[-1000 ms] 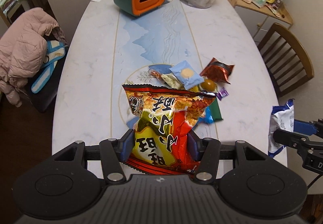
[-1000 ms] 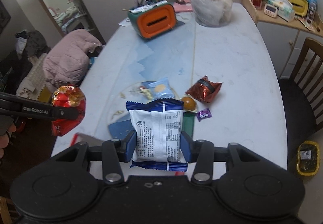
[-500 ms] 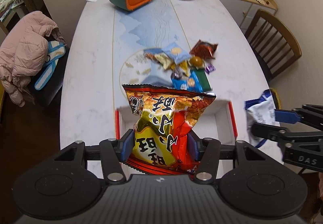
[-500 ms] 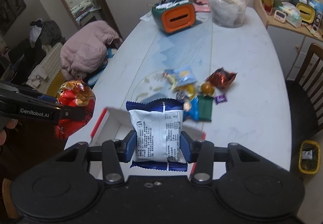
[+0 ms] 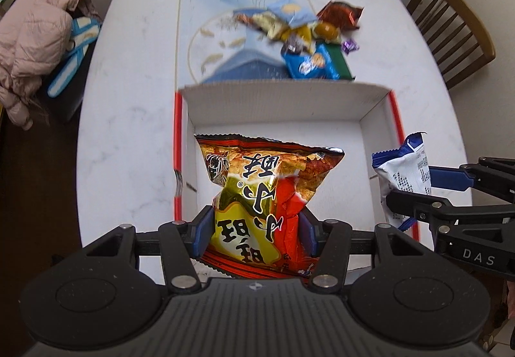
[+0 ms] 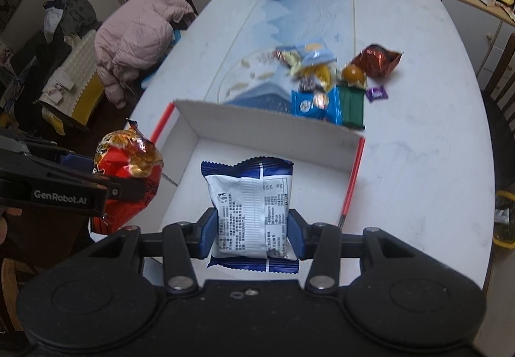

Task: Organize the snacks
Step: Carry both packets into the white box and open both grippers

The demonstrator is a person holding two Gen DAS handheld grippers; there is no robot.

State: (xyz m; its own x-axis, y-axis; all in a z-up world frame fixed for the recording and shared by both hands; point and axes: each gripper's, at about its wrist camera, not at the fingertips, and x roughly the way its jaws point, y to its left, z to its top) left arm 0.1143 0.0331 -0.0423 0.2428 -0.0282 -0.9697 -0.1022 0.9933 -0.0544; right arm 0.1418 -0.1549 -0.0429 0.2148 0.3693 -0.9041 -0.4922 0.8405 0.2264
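Two snacks are held above the open white cardboard box point(image 5: 283, 106) on the tabletop point(image 5: 128, 132): a crinkly, glossy red-and-yellow chip bag point(image 5: 267, 196) is clamped in the left tongs point(image 5: 256, 233), a smooth blue-and-white pouch point(image 6: 249, 209) in the right tongs point(image 6: 251, 236). Placement appears to be the step in hand; lowering into the box and releasing would be called for next, while the loose wrappers point(image 5: 302, 35) beyond the box are not yet gathered
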